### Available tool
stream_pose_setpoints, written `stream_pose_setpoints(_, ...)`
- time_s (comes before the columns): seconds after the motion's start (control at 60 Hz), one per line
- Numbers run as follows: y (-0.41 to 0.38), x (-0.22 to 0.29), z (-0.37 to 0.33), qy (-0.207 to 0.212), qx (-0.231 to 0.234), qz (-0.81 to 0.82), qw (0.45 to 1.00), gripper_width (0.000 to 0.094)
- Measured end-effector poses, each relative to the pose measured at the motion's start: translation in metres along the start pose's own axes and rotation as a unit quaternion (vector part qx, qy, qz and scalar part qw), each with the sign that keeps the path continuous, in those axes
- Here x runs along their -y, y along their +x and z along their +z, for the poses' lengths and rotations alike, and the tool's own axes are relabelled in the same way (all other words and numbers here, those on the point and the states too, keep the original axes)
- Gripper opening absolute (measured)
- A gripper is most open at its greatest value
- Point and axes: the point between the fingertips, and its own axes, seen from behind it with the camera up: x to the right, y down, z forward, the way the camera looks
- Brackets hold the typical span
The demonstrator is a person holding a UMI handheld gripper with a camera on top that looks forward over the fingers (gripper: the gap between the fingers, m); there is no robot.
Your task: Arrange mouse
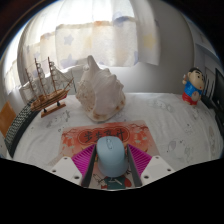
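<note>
Well, a model sailing ship point(48, 88) stands at the left on the white table point(170, 125) — its masts upright. Right of it, beyond the fingers, sits a large pale conch shell point(98, 90). Below, the gripper point(111, 166) has its pink pads point(84, 160) closed against both sides of a light-blue mouse point(110, 154). Far right — a small cartoon figurine point(191, 86).

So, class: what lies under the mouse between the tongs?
The light blue mouse rests on a colourful patterned mat, between the pink-padded tongs. The mat's middle is hidden by the mouse.
</note>
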Motion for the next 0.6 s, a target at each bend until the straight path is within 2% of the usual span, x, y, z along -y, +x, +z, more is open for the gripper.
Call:
stream_pose_setpoints(0.05,0.002,0.004,-0.01,-0.006,-0.002,-0.005,1.0,0.0848)
stream_pose_setpoints(0.067,0.002,0.007,-0.015,-0.006,-0.002,-0.006,1.0,0.0863)
stream_pose_setpoints(0.1,0.005,0.014,-0.029,-0.007,-0.004,-0.008,1.0,0.0829)
stream_pose_setpoints(0.183,0.014,0.029,-0.084,-0.017,-0.013,-0.012,1.0,0.086)
stream_pose_setpoints(0.4,0.036,0.043,-0.264,-0.039,-0.007,-0.015,0.999,0.0849)
stream_pose_setpoints(0.6,0.077,0.041,-0.328,-0.027,-0.03,0.016,0.999,0.085)
